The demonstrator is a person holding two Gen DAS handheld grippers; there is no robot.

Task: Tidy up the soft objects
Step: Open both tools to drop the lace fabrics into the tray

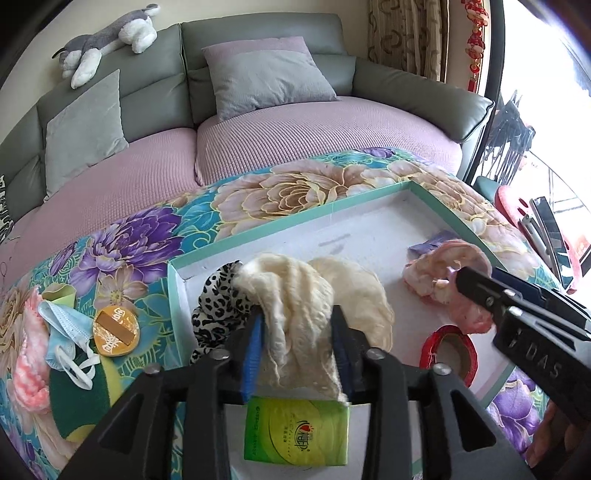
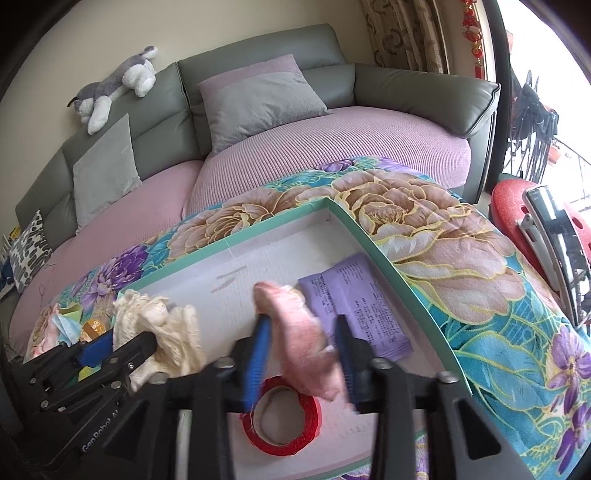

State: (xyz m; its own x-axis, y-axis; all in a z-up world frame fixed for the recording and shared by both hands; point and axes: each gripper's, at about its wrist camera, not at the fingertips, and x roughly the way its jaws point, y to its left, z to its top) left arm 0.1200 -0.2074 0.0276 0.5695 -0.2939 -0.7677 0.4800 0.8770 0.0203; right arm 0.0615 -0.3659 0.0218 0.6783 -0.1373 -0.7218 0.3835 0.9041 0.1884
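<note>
A grey-green leather sofa (image 1: 258, 40) is curving along the cream wall (image 2: 184, 33), its seat wearing a ribbed mauve cover (image 2: 332, 147). Grey square cushions (image 1: 266, 81) are leaning against its backrest, and a grey-and-white plush husky (image 1: 110, 40) is lying along its top. A patterned beige curtain (image 1: 406, 33) is hanging beside the window (image 1: 546, 74), where daylight is glaring white.
</note>
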